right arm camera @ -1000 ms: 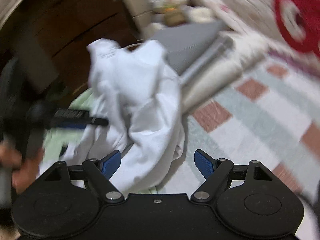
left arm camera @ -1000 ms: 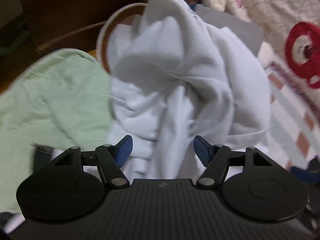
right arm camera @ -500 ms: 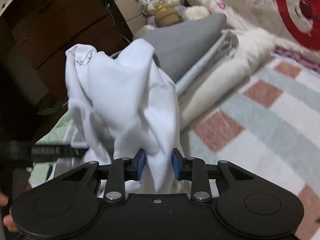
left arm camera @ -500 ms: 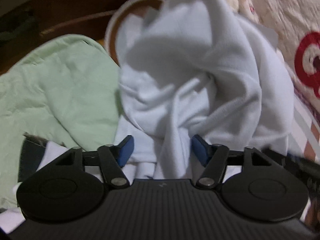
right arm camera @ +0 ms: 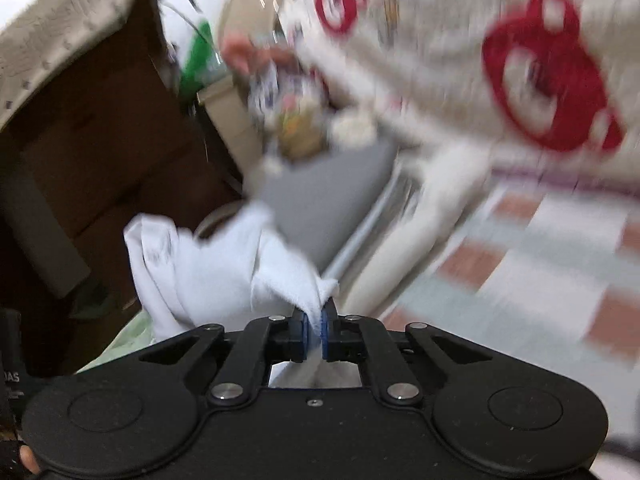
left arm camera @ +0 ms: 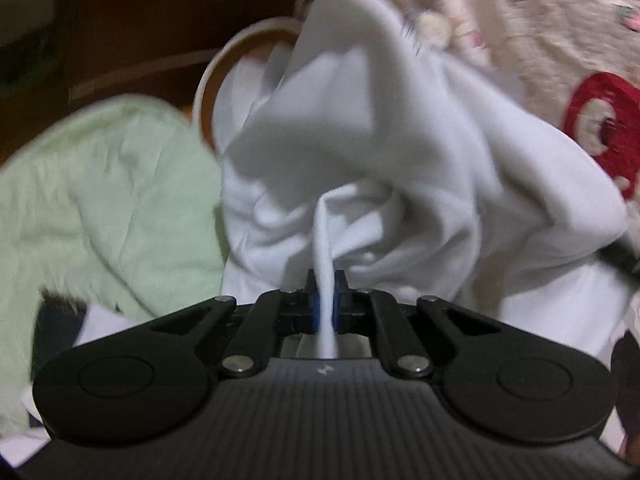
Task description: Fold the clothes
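- The left gripper point(left arm camera: 325, 300) is clamped on a narrow pinched ridge of the white garment point(left arm camera: 360, 152); the blue pads point(left arm camera: 315, 307) press the cloth from both sides, and a strip of it runs back between the jaws toward the gripper's body.
- Ahead of the left gripper, the white garment rises in a crumpled, twisted heap, its highest peak near the top of the left wrist view.
- A pale green cloth point(left arm camera: 100, 200) lies just to the left of the white garment, touching its edge.
- Behind the two fabrics stands a round brown basket point(left arm camera: 212, 80) with a light rim; part of the white garment hangs over that rim.
- The right gripper point(right arm camera: 314, 326) is closed tight on a bunched corner of the same white garment point(right arm camera: 208, 272), which hangs away to the left of the jaws in loose folds.
- In the right wrist view, a folded grey cloth point(right arm camera: 328, 208) lies beyond the garment, and a blurred plush toy point(right arm camera: 304, 128) sits at its far end.
- A bedcover with pale green and brick-red checks point(right arm camera: 520, 264) spreads to the right, and a cream blanket with red motifs point(right arm camera: 544, 72) lies above it.
- Dark brown wooden furniture point(right arm camera: 100, 152) fills the left of that view.
- Both views are smeared by motion blur, so fine detail on the far things cannot be made out.
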